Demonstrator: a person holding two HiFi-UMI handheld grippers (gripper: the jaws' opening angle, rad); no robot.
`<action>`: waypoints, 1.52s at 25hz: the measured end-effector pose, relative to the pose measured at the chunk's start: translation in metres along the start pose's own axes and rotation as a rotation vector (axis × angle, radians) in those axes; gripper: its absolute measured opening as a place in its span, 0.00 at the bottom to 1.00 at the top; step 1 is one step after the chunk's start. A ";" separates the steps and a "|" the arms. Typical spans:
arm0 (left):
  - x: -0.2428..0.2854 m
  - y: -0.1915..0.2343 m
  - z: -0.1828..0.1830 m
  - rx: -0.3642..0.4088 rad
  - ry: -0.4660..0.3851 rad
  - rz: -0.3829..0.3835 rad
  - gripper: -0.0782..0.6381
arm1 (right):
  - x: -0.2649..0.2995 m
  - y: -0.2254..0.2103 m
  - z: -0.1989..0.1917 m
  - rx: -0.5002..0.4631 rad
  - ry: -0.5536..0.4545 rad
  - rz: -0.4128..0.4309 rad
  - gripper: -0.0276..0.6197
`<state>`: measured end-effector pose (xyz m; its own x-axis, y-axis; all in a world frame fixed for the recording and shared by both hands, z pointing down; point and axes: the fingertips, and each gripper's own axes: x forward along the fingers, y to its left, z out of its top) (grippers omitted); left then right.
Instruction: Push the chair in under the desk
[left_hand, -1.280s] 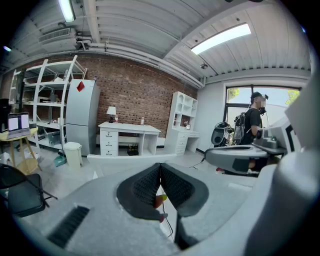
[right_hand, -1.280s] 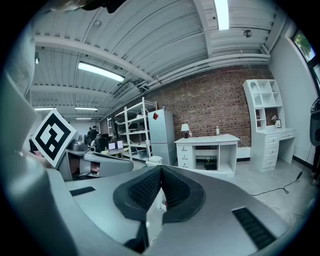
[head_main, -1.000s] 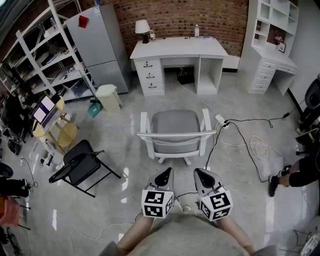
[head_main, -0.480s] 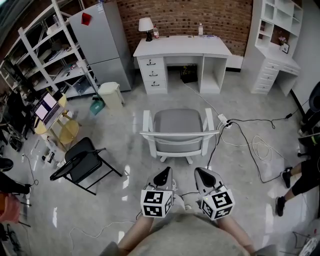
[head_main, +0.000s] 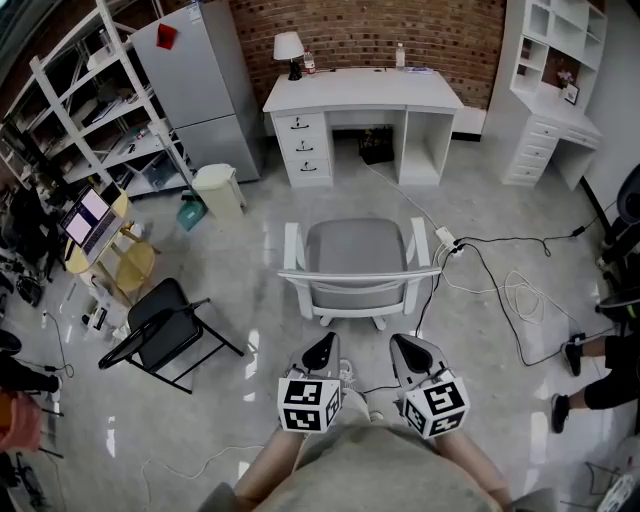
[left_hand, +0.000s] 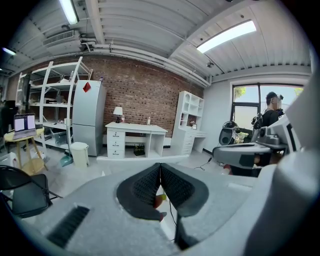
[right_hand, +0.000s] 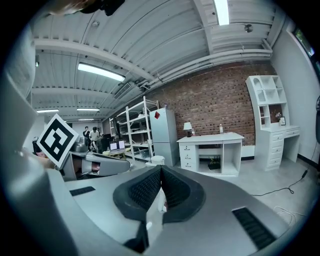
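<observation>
Both the left gripper and right gripper are pressed together, empty. The chair stands well apart from the desk, the grippers farther from it. We judge this the approach; next, meet the backrest and push deskward.

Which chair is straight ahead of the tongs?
The white chair with the grey seat, facing the lamp desk; the black folding chair stands off to the left.
</observation>
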<state>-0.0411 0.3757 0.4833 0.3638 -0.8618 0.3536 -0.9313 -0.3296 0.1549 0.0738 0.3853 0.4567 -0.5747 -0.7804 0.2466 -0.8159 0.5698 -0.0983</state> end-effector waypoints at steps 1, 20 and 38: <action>0.002 0.002 0.001 0.003 0.002 -0.002 0.12 | 0.003 -0.001 0.001 -0.001 0.001 -0.002 0.05; 0.051 0.047 0.025 0.033 0.046 -0.016 0.12 | 0.070 -0.027 0.017 -0.012 0.060 -0.005 0.06; 0.110 0.079 0.020 0.080 0.134 -0.070 0.13 | 0.131 -0.052 0.010 -0.151 0.161 -0.005 0.06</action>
<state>-0.0750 0.2470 0.5165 0.4215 -0.7785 0.4651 -0.9003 -0.4208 0.1114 0.0400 0.2511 0.4844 -0.5433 -0.7389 0.3985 -0.7928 0.6077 0.0459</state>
